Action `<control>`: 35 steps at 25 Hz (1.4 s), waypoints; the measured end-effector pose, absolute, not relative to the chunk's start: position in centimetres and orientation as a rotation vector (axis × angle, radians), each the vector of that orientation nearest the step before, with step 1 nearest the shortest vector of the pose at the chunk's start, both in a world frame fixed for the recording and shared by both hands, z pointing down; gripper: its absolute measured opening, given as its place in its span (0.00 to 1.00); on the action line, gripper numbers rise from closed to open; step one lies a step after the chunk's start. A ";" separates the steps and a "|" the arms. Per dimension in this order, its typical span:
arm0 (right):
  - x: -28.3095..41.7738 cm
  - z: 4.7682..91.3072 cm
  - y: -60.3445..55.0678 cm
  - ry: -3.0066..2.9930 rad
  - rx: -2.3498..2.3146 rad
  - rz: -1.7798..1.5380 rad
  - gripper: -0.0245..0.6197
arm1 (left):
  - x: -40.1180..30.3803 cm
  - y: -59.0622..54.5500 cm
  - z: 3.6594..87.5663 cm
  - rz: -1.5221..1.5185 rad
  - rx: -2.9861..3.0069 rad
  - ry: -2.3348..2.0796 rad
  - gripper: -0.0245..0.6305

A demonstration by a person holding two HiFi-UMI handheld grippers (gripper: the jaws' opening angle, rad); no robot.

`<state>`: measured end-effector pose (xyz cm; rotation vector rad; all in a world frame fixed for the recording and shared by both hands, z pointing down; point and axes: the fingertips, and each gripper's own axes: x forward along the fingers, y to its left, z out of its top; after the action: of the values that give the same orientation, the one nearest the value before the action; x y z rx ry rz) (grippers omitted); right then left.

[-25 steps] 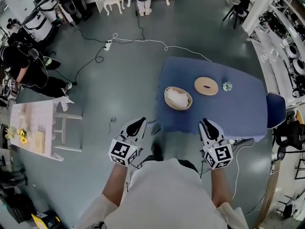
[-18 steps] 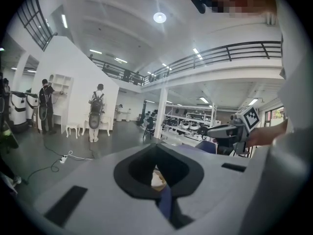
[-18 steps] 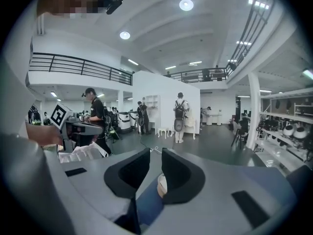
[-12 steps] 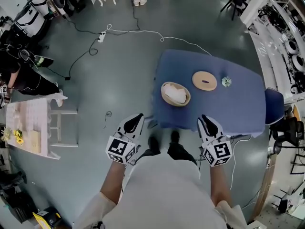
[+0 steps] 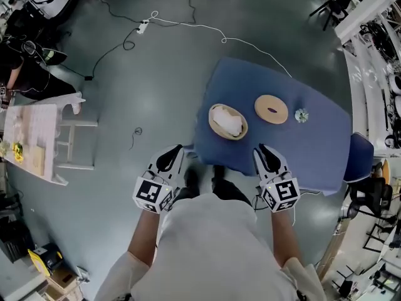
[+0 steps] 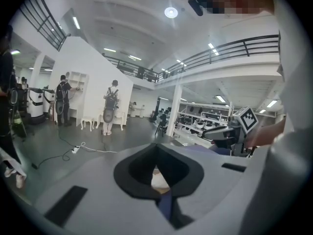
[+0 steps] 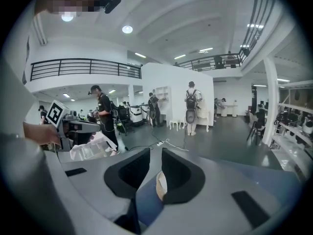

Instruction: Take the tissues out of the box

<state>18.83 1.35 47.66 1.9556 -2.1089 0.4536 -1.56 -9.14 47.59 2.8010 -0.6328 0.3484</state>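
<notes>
The head view shows the round tissue box (image 5: 214, 125) on the blue worktop (image 5: 313, 149). The white tissues (image 5: 229, 119) are inside it, and a round slotted lid (image 5: 271, 108) lies beside it. The gripper views do not show the lid. The left gripper (image 5: 170, 157) has its jaws pressed together at the tips, with nothing in them. The right gripper (image 5: 265, 157) has its jaws spread a little — only the far-off box peeks through the gap. Both grippers are closer to the worktop than a second ago — the right one now reaches over its near edge.
</notes>
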 end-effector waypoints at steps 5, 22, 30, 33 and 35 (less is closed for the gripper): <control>19.9 50.1 -2.0 -2.180 1.819 0.489 0.18 | -0.4 -10.0 49.0 0.353 2.744 -0.730 0.05; 23.0 62.8 -9.4 -2.254 1.375 0.634 0.18 | 3.5 -10.0 54.5 0.439 2.543 -0.983 0.05; 22.5 69.5 -11.9 -2.175 1.248 0.686 0.18 | 3.5 -10.3 56.9 0.553 2.472 -0.967 0.05; 22.2 71.9 -12.5 -2.145 1.185 0.677 0.19 | 3.6 -10.6 57.3 0.530 2.460 -0.989 0.05; 21.8 73.2 -12.9 -2.129 1.150 0.673 0.19 | 3.5 -10.8 57.6 0.498 2.460 -1.013 0.05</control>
<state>21.83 -12.87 73.23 1.1504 -2.1287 0.6731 3.54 -10.76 57.64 2.4602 -1.0129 0.4978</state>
